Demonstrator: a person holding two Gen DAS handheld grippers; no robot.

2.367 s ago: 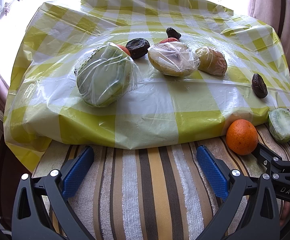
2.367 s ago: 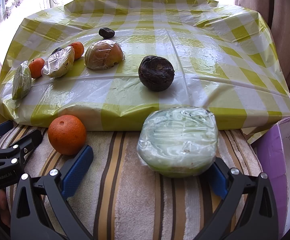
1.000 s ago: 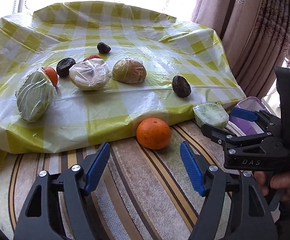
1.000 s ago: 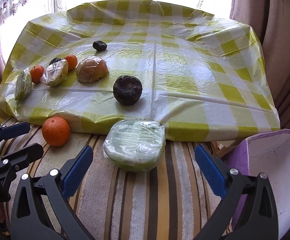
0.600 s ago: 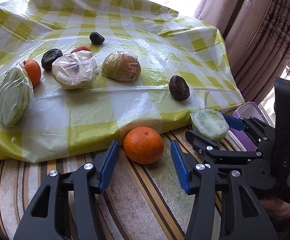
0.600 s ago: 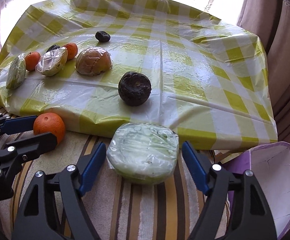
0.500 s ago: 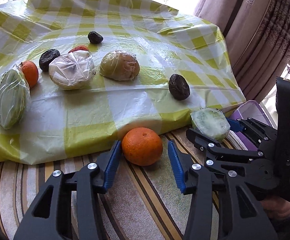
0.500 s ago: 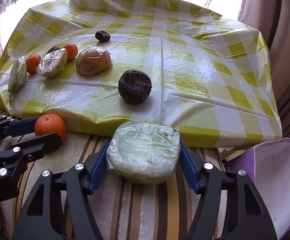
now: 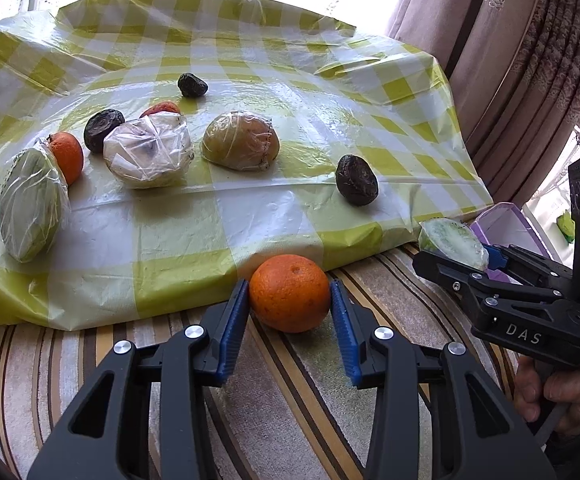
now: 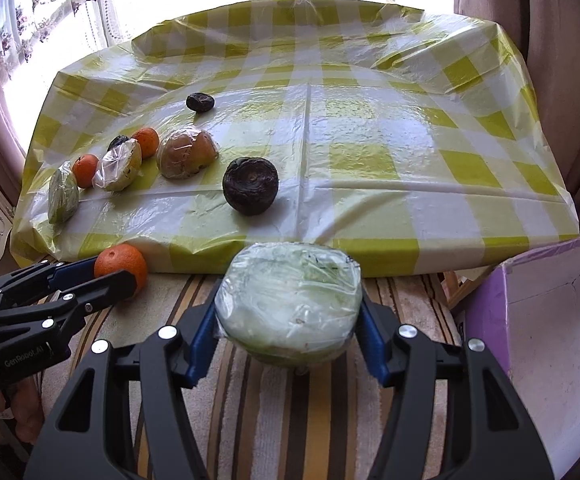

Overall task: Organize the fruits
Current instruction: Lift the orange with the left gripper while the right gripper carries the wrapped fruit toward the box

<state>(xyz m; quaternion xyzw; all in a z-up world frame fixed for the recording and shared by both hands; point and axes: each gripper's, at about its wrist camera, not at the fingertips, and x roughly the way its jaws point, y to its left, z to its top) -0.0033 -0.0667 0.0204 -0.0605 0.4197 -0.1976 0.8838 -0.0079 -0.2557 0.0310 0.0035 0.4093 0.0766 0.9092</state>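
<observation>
1. On the striped cloth at the near edge of the table [image 10: 430,152], the wrapped melon half [image 10: 290,312] sits clamped in the right claw [image 10: 287,340], blue pads pressing both sides. Biggest risk: the slick film lets it slide out once lifted, since it is wide and probably heavy for the pads' reach.
2. Just right of it, the purple box [image 10: 538,340] stands open and tilted. If that is the target, a dropped melon could tip it or miss the rim.
3. Left of the melon, the orange [image 9: 290,292] is held in the left claw [image 9: 290,320], pads touching each side. Being round, it could roll out forward if the grip is only at the pad tips.
4. Both claws are near each other; swinging either toward the box could knock the other.
5. Further back, the dark fruit [image 10: 250,186] lies loose on the plastic sheet and could roll if the sheet is tugged.
</observation>
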